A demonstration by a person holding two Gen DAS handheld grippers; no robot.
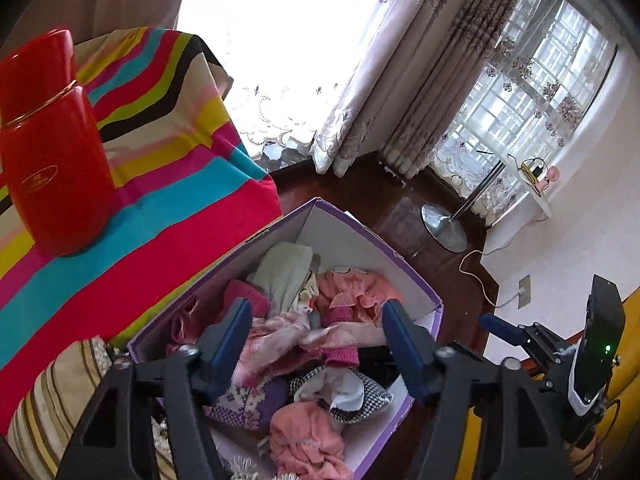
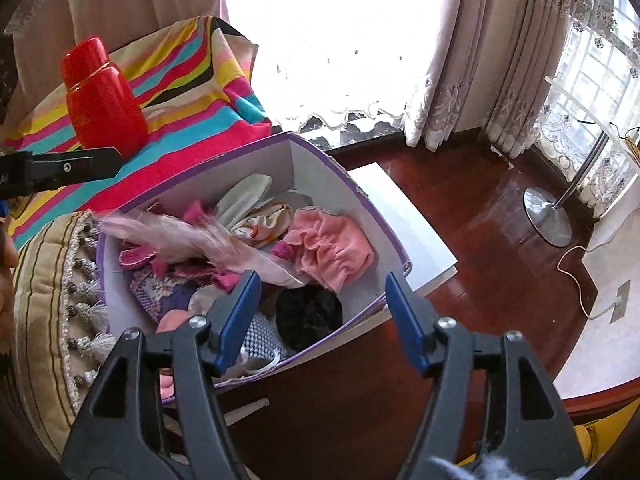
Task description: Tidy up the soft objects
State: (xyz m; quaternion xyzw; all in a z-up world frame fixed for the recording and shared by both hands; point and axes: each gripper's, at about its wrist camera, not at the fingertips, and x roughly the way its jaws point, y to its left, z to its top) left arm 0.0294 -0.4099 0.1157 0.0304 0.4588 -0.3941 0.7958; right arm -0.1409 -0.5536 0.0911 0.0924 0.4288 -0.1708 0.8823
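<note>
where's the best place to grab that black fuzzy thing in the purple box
Grip the black fuzzy piece across its rounded top, coming straight down from above. It sits bunched in the box's near corner, walls close on two sides, so a sideways approach looks blocked. The right gripper, fingers open, hangs nearest.

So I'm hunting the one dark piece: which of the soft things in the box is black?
The fuzzy black bundle at the box's near corner; the clothes around it are pink, cream or purple.
</note>
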